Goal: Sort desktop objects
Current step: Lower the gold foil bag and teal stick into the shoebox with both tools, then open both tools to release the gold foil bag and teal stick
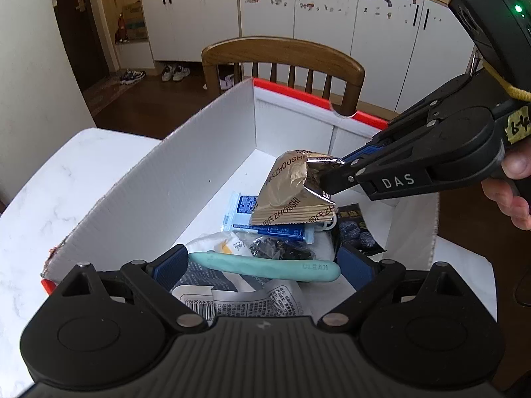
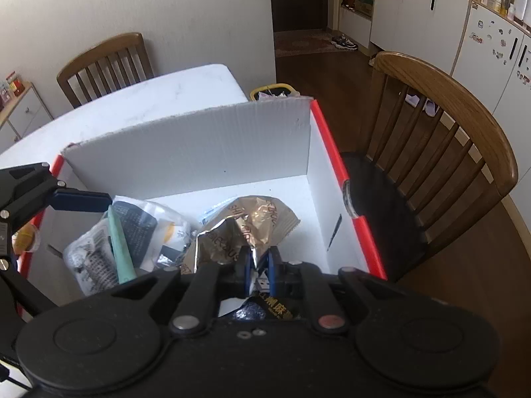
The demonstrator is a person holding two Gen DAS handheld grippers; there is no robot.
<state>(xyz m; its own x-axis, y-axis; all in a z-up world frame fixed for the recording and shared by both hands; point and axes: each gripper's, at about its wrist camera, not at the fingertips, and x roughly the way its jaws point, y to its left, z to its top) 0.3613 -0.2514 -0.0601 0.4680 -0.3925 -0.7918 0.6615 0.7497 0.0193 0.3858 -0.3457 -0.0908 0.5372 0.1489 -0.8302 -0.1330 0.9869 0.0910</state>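
A white corrugated box with red rims stands on the white table; it also shows in the right wrist view. My right gripper is shut on the corner of a gold foil snack bag and holds it inside the box above the other items; the bag shows pinched between the blue pads in the right wrist view. My left gripper is open and empty over the box's near end, above a mint green handled tool.
In the box lie a blue-white packet, a black snack pack, white wrappers and a black crumpled item. Wooden chairs stand at the table. A yellow-rimmed bin sits beyond the box.
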